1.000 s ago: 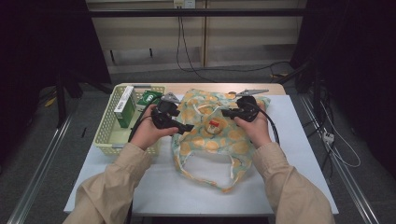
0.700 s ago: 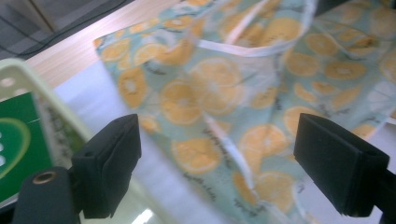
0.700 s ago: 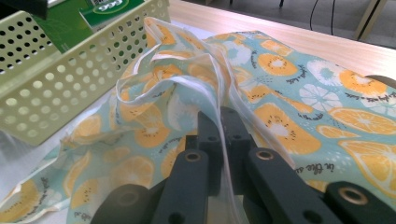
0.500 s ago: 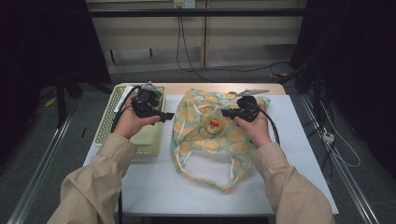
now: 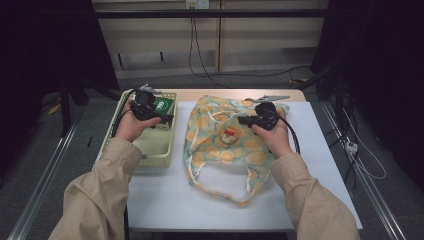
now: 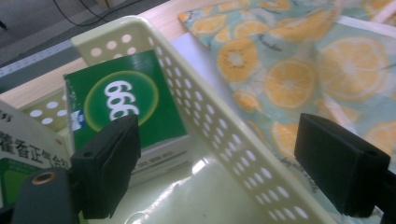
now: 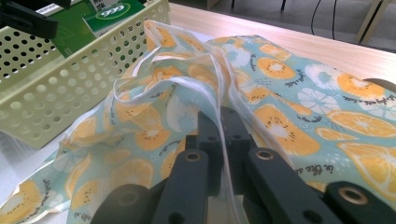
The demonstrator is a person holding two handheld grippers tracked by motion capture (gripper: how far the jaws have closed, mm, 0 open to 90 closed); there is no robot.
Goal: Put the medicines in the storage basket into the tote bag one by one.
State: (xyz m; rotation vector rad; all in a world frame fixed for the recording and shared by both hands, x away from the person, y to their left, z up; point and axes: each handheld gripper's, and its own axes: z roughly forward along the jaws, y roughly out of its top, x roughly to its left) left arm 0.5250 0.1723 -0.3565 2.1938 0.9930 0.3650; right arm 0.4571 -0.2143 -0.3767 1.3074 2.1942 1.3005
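Currently the left tongs [image 5: 167,119] hang wide open and empty over the far end of the pale yellow perforated plastic basket [image 5: 112,142]. One jaw stands inside the wall near the green cardboard medicine box [image 6: 123,100], the other outside it, over the orange-slice-print fabric bag [image 5: 225,145]. Box lies flat against the far wall, long axis along the basket's length, just beyond the inner jaw. Left hand is the nearer. Right tongs [image 7: 223,140] are closed on the bag's white-trimmed rim, lifting the mouth. Bag lies on the white surface [image 5: 320,150], touching the basket. Judgement: jaws need shifting inward to straddle the box.
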